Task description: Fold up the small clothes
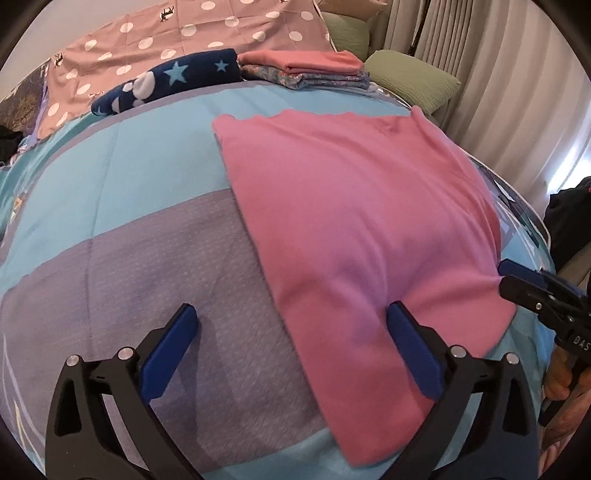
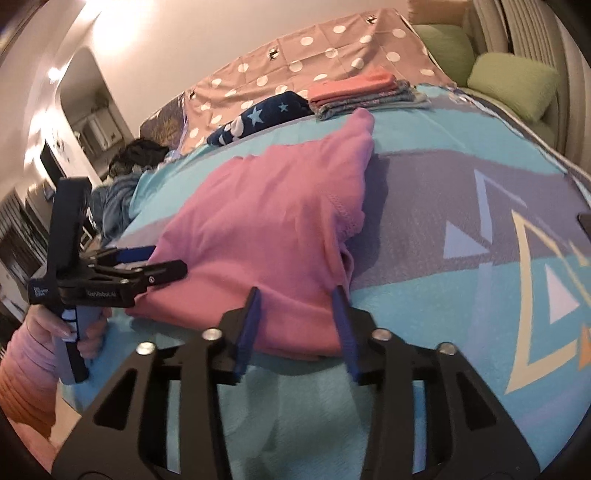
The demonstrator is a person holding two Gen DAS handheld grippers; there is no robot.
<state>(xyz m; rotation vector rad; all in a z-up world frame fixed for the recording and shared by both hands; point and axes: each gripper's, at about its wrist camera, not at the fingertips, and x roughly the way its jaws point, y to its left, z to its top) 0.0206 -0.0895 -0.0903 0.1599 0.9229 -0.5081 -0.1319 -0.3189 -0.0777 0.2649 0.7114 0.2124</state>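
Bed: one bed under a quilt (image 1: 155,229) in turquoise and grey-violet blocks; the right wrist view shows pale and cream triangle shapes printed on it.
Dotted cloth: one dusty-pink sheet (image 1: 207,26) with white dots and small dark animal figures, spread at the far end of the bed.
Pink garment: one pink garment (image 1: 354,221), lying flat on the quilt toward its near right part in the left wrist view; in the right wrist view (image 2: 266,229) a folded flap with a stitched hem lies doubled over on top.
Cushions: two green cushions (image 1: 410,79) at the far right, beside pale curtains.
Folded pile: one stack of folded clothes (image 1: 306,68), a coral piece on top of bluish patterned ones; exact count unclear.
Star cloth: one dark blue rolled piece (image 1: 170,79) with light blue stars and white blobs, just left of the stack.
Left gripper: the left gripper (image 1: 291,332) has its jaws spread wide, one blue pad over bare quilt, the other over the garment's near edge; nothing clamped.
Right gripper: the right gripper (image 2: 297,317) has its jaws partly apart, the garment's near edge between them; whether the pads touch it cannot be told.
Writing: "GenRobot.AI" on the left gripper's side; "DAS" partly legible on the right one.
Hand: one hand (image 2: 86,332) in a pink-orange sleeve around the left handle.
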